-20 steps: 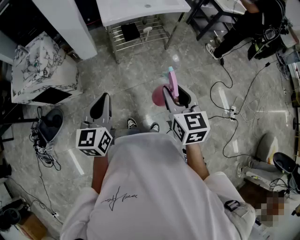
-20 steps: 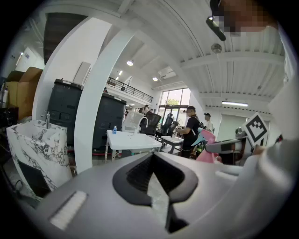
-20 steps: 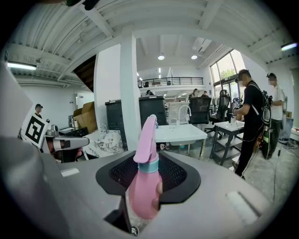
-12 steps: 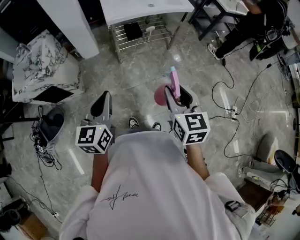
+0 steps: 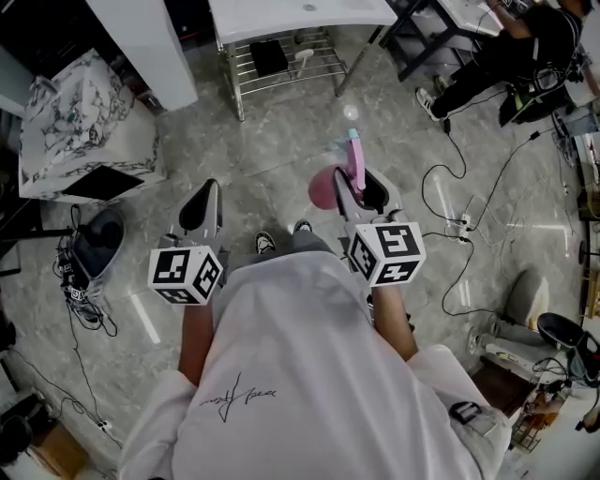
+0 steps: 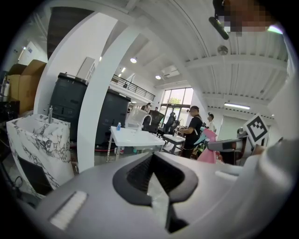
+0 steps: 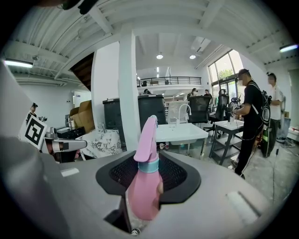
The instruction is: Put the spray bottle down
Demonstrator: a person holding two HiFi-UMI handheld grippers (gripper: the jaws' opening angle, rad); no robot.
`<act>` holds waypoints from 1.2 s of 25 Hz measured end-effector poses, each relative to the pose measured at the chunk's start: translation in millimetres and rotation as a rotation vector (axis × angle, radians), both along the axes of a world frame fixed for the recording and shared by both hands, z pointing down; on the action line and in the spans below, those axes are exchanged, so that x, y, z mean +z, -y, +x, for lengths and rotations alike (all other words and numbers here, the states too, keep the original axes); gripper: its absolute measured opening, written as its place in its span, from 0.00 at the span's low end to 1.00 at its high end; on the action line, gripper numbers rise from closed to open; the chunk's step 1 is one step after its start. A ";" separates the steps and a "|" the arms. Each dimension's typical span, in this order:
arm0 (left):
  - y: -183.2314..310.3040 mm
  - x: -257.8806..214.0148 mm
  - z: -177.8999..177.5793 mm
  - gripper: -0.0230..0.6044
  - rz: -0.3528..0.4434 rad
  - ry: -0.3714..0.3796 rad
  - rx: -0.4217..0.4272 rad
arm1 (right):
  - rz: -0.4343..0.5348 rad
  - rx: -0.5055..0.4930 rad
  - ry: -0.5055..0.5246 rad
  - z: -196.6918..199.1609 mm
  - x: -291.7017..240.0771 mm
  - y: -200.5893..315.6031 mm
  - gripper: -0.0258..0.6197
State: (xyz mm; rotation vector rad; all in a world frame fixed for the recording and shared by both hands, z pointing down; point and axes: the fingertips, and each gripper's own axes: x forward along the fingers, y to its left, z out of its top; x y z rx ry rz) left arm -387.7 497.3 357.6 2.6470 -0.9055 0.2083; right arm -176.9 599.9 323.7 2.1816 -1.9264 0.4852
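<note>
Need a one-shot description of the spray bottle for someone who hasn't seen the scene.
Find the person in the white shirt on the grey floor. The right gripper, ahead of its marker cube, grips the spray bottle. It is the only pink thing there, with a pale blue collar below its trigger head.

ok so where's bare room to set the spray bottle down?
White tabletop ahead looks mostly bare. Open floor lies between its wire rack and the spray bottle. Crowded: power strip and cables on the right, dark gear and cords on the left by the marble cabinet.
</note>
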 end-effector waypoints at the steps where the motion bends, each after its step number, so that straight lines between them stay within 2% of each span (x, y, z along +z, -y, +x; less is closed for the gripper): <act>1: 1.4 1.7 0.7 0.12 -0.001 0.005 0.007 | -0.005 -0.002 -0.001 1.0 1.3 2.0 0.24; 9: 14.8 16.7 11.9 0.12 -0.024 0.016 0.002 | -0.005 -0.005 0.002 17.7 10.2 27.5 0.24; 15: 48.5 20.0 33.6 0.12 -0.036 0.037 -0.002 | 0.000 -0.035 0.019 38.2 11.9 68.2 0.24; 30: 141.3 17.6 133.1 0.12 -0.049 0.053 0.013 | -0.027 -0.052 0.082 131.5 25.0 160.8 0.24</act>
